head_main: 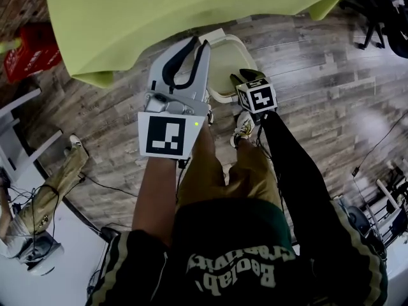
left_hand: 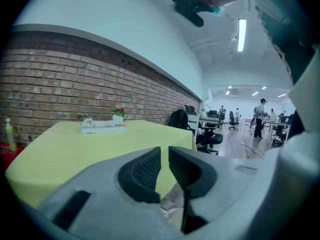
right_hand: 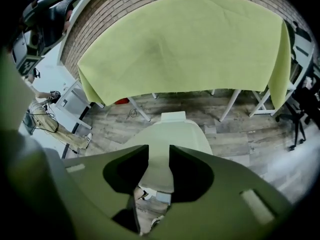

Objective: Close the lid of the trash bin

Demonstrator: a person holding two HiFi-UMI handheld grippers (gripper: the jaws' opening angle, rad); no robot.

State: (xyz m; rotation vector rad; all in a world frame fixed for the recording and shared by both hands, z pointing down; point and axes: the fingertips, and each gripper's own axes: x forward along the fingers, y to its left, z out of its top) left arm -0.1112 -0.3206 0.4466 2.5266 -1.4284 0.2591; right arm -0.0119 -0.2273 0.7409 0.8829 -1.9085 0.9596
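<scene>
Cream trash bin lid (right_hand: 175, 131) below right tongs (right_hand: 157, 153), jaws apart, empty, left tongs (left_hand: 165, 158) narrowly apart, empty.

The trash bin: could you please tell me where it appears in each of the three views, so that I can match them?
Head view: the trash bin is upper centre, on the floor at the table's edge.
Left gripper view: it cannot be made out; this view looks across the tabletop.
Right gripper view: the bin is in the centre, on the floor in front of the table.
Shared landmark: the yellow-green tablecloth, seen at lower left and across the top.
</scene>
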